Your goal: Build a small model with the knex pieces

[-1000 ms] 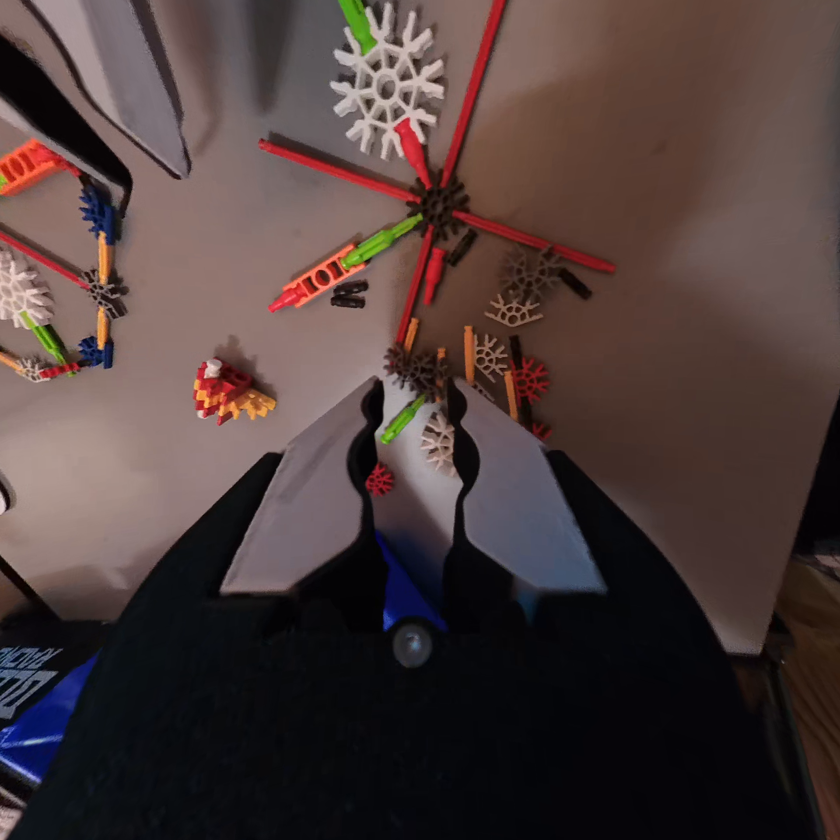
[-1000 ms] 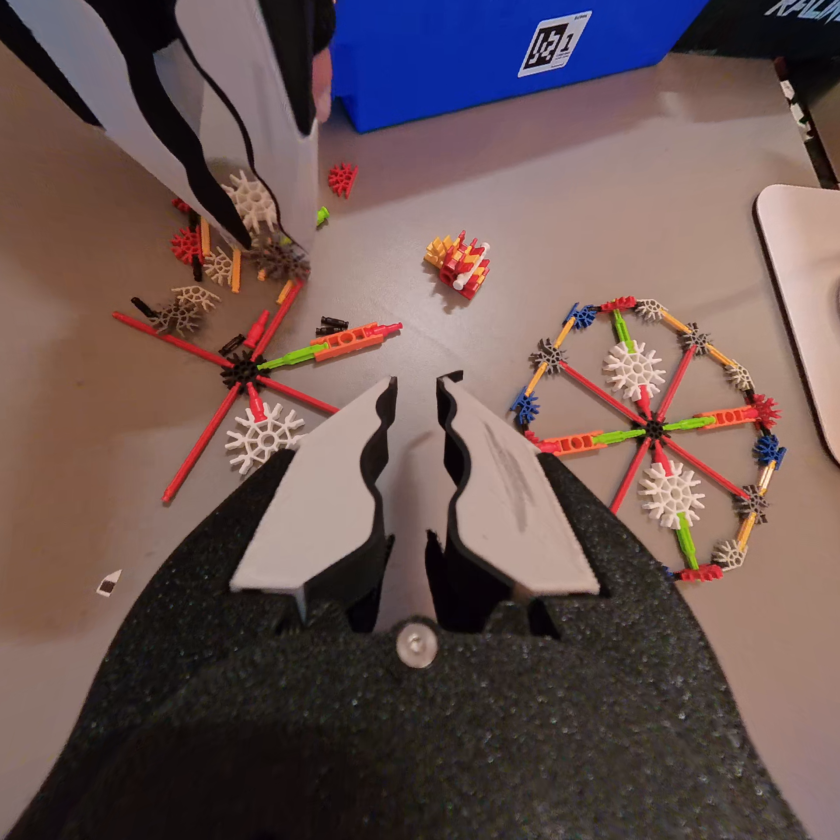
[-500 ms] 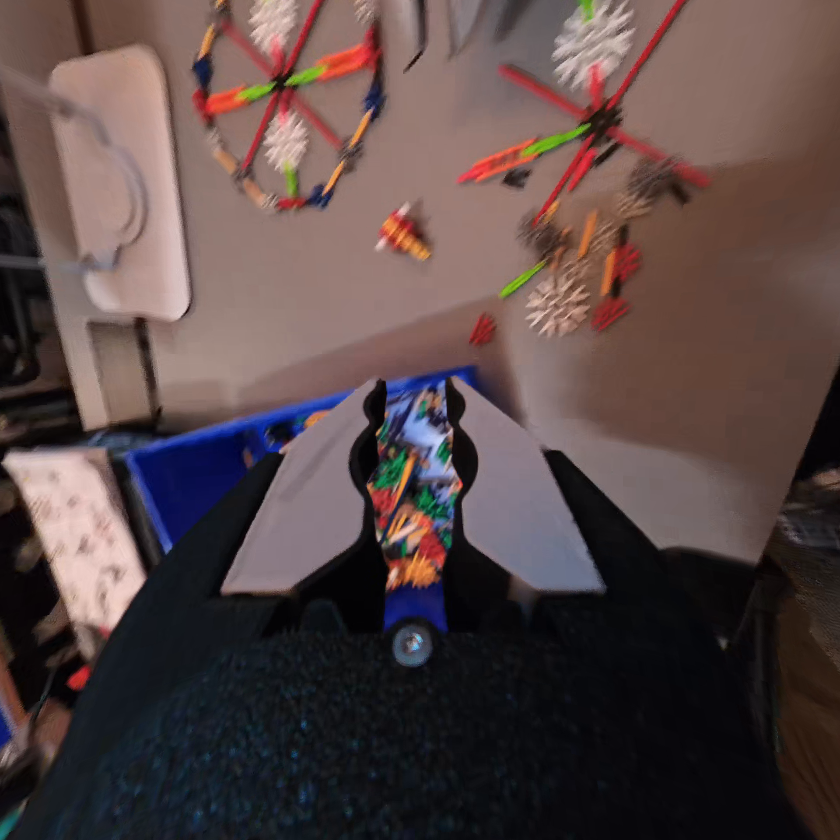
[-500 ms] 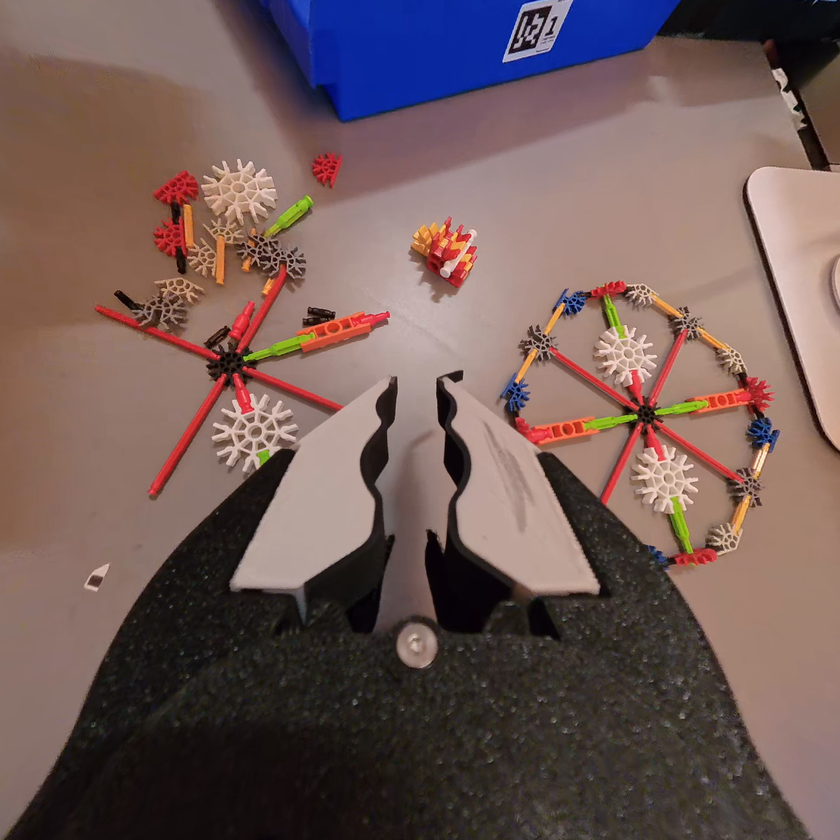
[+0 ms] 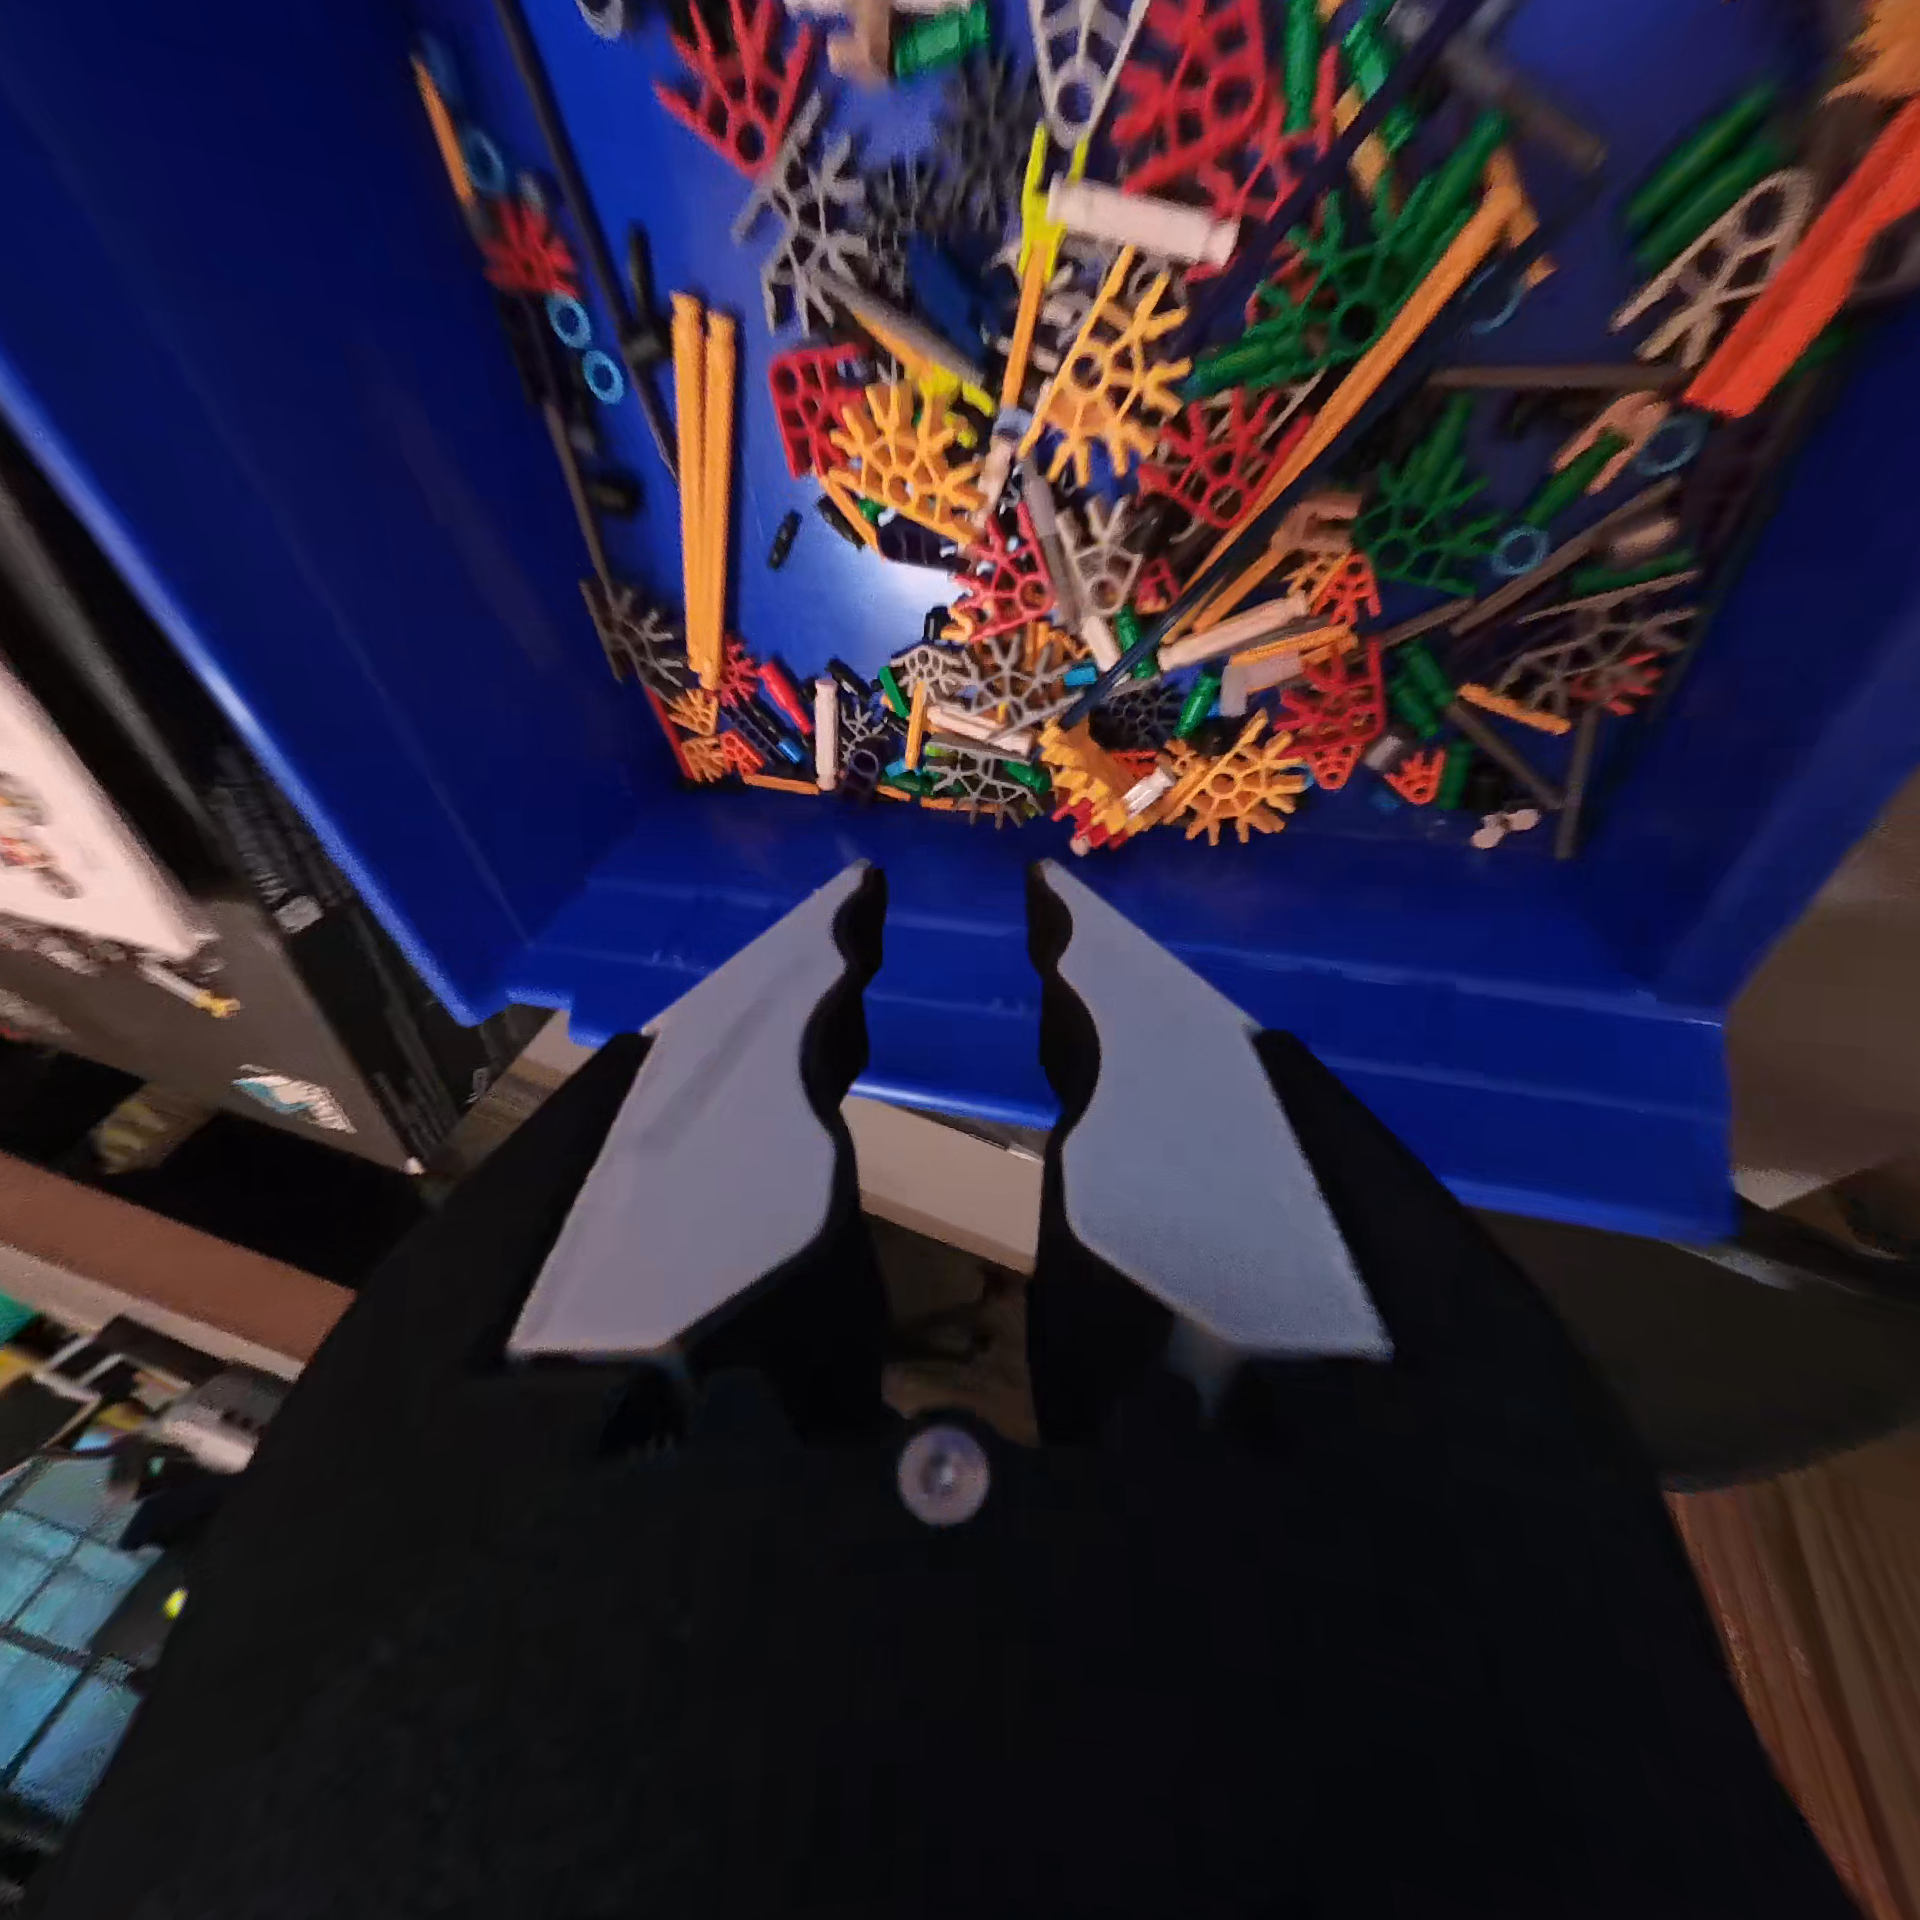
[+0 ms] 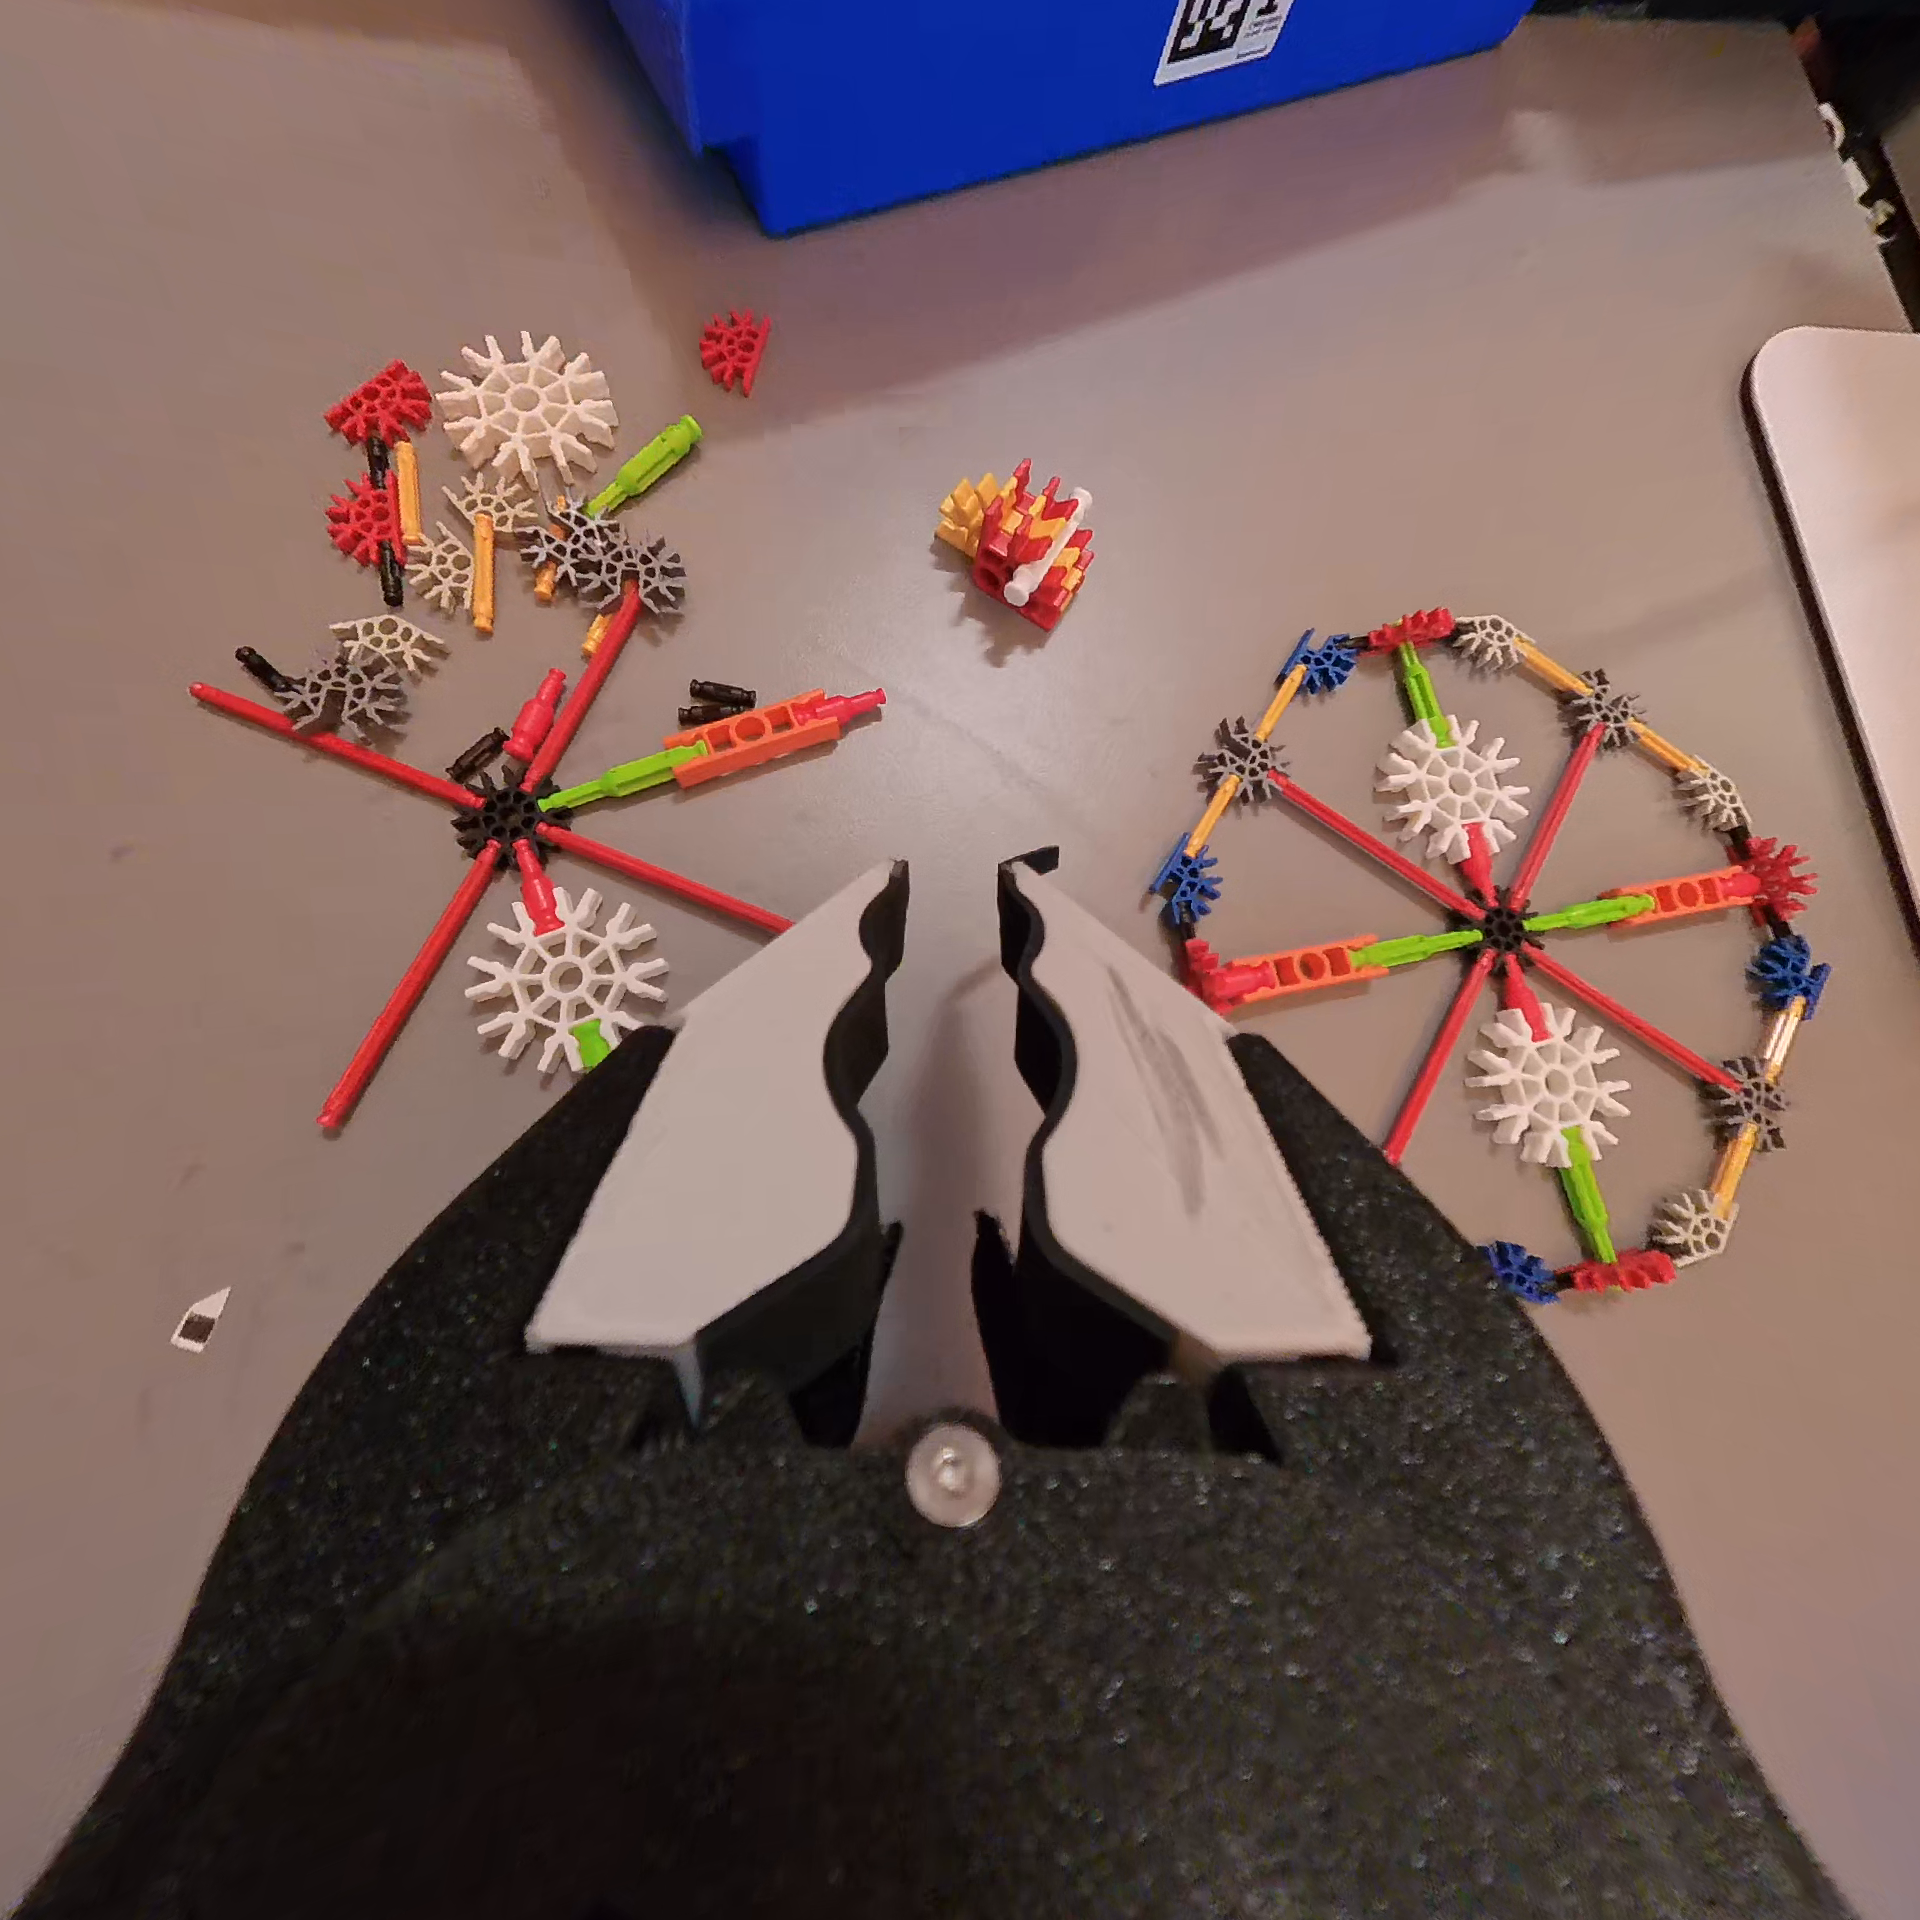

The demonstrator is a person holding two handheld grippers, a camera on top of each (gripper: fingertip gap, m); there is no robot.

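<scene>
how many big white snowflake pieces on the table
4: one loose in the scattered pile, one on the half-built spokes, two inside the finished wheel. None seem hidden.

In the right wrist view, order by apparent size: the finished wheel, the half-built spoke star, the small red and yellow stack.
1. Finished wheel
2. Half-built spoke star, slightly smaller
3. Red and yellow stack, clearly smallest

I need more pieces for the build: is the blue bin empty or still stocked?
Stocked. The blue bin holds a jumbled pile of rods and connectors across its floor.
</scene>
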